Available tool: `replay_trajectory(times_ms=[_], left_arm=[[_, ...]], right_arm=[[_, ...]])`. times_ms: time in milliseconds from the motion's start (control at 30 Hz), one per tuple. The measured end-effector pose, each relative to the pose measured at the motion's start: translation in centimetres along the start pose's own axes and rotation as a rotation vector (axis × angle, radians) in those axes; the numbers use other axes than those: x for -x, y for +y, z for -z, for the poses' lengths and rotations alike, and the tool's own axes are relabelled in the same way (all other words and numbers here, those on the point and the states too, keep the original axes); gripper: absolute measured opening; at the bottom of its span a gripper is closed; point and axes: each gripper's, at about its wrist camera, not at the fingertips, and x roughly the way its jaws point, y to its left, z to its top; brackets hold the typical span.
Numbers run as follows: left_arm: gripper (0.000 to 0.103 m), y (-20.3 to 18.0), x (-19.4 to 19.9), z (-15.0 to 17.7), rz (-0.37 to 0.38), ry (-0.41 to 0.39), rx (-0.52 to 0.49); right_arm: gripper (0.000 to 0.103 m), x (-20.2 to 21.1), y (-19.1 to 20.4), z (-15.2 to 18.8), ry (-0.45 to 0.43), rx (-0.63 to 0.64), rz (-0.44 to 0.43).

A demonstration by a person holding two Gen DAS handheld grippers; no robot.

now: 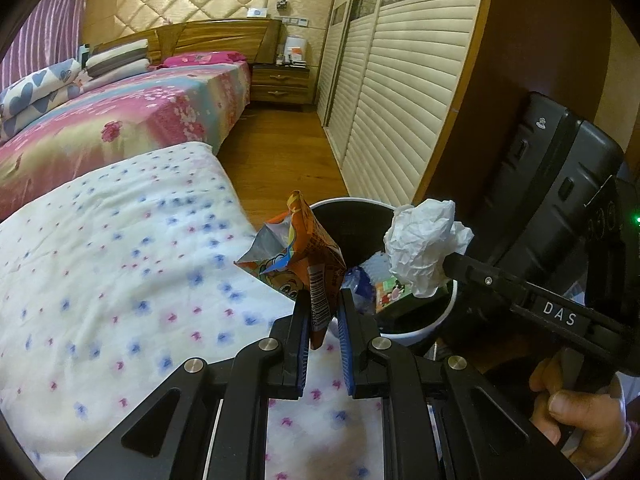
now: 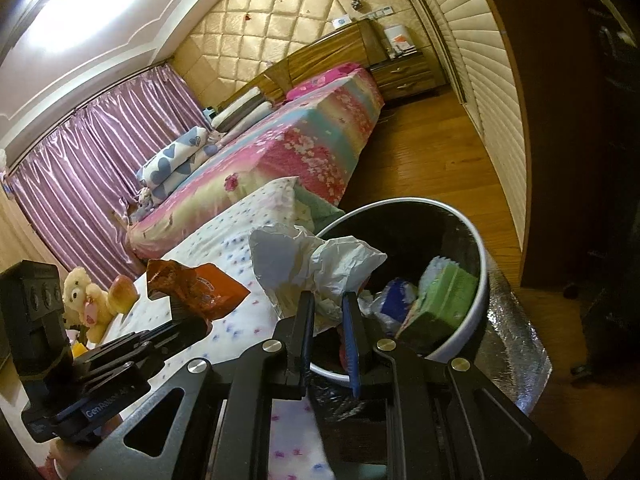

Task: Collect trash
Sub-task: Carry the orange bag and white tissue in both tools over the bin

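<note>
My left gripper (image 1: 325, 300) is shut on an orange snack wrapper (image 1: 304, 252) and holds it at the near left rim of a white trash bin (image 1: 436, 320) with a black inside. My right gripper (image 2: 328, 300) is shut on a crumpled white tissue (image 2: 316, 264) and holds it over the bin's (image 2: 472, 320) near rim. In the left wrist view the tissue (image 1: 424, 248) hangs above the bin's right side. The bin holds several wrappers, among them a green packet (image 2: 448, 300). The wrapper also shows in the right wrist view (image 2: 204, 288).
A white flowered quilt (image 1: 120, 280) lies left of the bin. A bed (image 1: 120, 120) with a pink flowered cover stands behind it. A slatted wardrobe (image 1: 400, 100) runs along the right over wooden floor (image 1: 280, 152). A plush bear (image 2: 86, 300) sits at far left.
</note>
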Motion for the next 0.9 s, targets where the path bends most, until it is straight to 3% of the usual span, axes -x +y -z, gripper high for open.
replay_trajectory(times_ms=[900], left_arm=[[0.012, -1.6, -4.2, -1.2, 0.005, 0.047, -0.036]], right_arm=[[0.014, -0.5, -1.9, -0.6, 0.005, -0.008, 0.059]])
